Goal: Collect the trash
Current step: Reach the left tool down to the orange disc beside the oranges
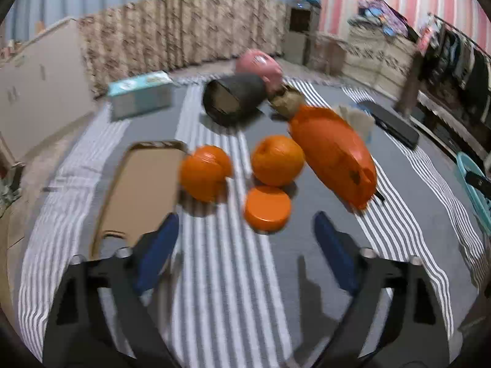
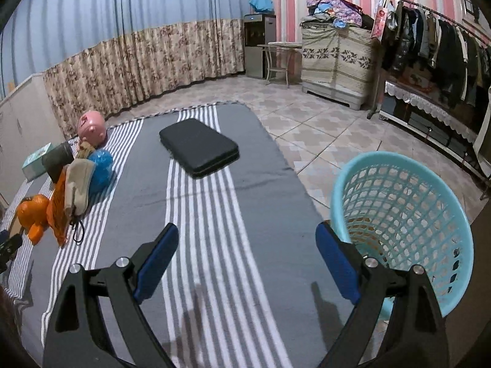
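Note:
In the left wrist view an orange lid (image 1: 267, 208) lies flat on the grey striped cloth (image 1: 227, 276), just beyond my left gripper (image 1: 247, 231), whose blue-padded jaws stand open with nothing between them. Behind the lid sit two oranges (image 1: 205, 172) (image 1: 277, 159) and a crumpled orange plastic bag (image 1: 334, 153). In the right wrist view my right gripper (image 2: 247, 240) is open and empty over the cloth. A light blue mesh basket (image 2: 408, 214) stands just right of its right finger. The orange pile (image 2: 33, 211) shows at far left there.
A black pouch (image 1: 233, 99), pink piggy bank (image 1: 259, 66), tissue box (image 1: 139, 93) and brown cardboard piece (image 1: 144, 190) lie on the cloth. A black flat case (image 2: 199, 147) rests mid-cloth. Tiled floor (image 2: 322, 132), a clothes rack (image 2: 435, 49) and curtains (image 2: 138, 61) surround the area.

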